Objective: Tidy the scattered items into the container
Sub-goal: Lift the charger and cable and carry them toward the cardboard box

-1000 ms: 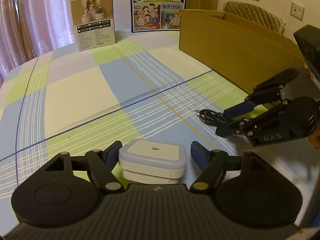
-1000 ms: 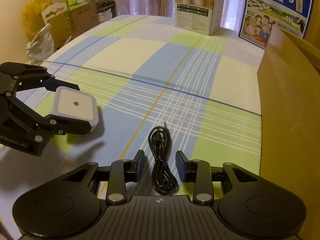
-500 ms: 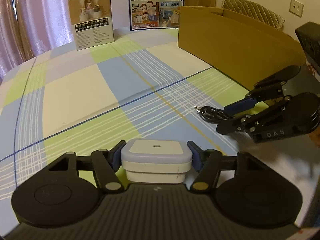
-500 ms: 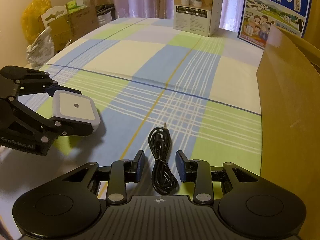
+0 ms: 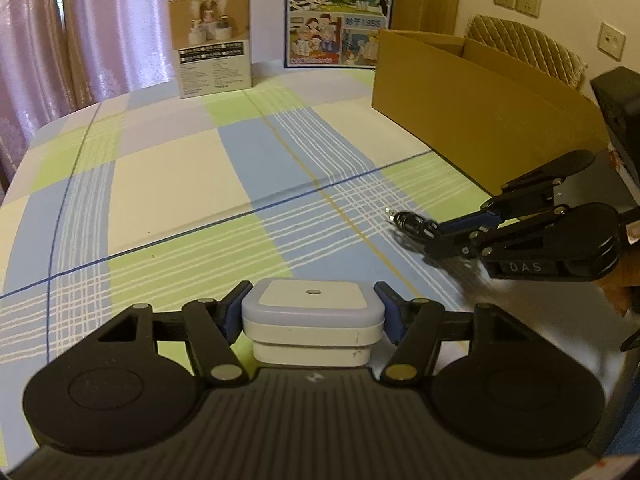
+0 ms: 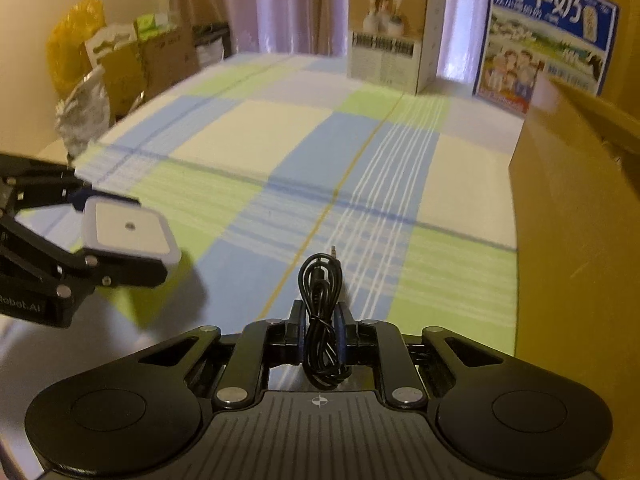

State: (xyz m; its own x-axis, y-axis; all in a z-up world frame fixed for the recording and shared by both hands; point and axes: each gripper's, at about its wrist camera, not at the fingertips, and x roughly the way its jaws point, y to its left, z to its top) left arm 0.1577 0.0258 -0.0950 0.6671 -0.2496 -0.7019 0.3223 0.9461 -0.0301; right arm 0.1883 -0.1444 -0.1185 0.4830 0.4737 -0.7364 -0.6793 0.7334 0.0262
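White square plastic night light [image 5: 313, 322], one, is clamped in the left claw [image 5: 313, 312]; right claw [image 6: 321, 330], marked "DAS", pinches one coiled black audio cable [image 6: 321, 320] beside one brown cardboard box [image 5: 480, 108].

Table [image 5: 168, 184] under a checked cloth — blue, green, cream. On it — cardboard box [image 5: 460, 96], small product box [image 5: 214, 62], milk carton [image 5: 340, 12].

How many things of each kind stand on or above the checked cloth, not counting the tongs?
White square device: 1
Black audio cable: 1
Open cardboard box: 1
Printed cartons: 2, a beige one and a blue milk one
Total: 5
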